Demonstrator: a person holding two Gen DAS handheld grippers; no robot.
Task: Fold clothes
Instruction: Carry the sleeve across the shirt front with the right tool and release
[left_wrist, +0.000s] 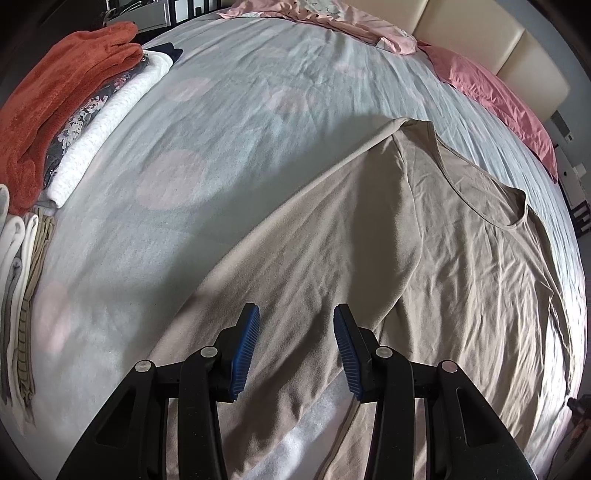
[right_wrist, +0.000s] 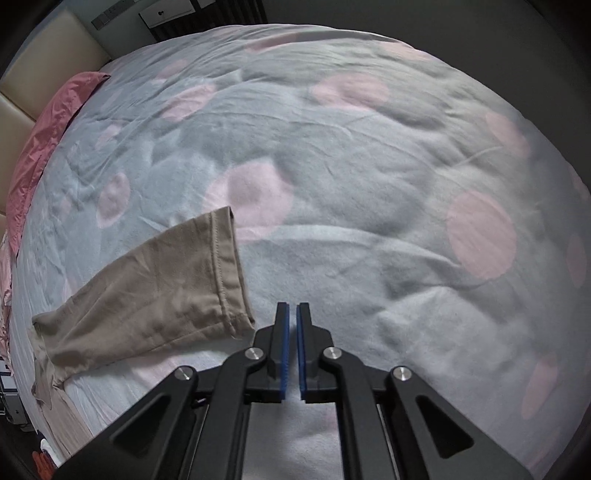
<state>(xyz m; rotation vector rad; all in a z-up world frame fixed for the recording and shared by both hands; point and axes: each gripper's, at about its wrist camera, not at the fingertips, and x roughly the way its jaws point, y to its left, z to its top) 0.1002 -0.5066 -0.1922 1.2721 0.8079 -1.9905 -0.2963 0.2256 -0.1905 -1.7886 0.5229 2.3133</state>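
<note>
My bed (left_wrist: 221, 147), under its grey blanket with pink dots, carries everything here. The beige T-shirt (left_wrist: 424, 240) lies spread across it, neckline toward the pink pillow (left_wrist: 495, 103), with its left side already turned in along a long diagonal edge. In the right wrist view the other short sleeve (right_wrist: 155, 280) still lies flat and spread out to the side.

I judge the step in hand to be folding that right side in. To do it well I should pinch the sleeve at its hemmed cuff, lift it just clear of the blanket, and carry it across so the new edge matches the first.

My left hand-held gripper (left_wrist: 295, 325) hovers over the folded-in cloth, jaws wide apart, holding nothing. My right hand-held gripper (right_wrist: 293, 314) sits just beside the cuff, jaws nearly closed with a thin gap, empty.
</note>
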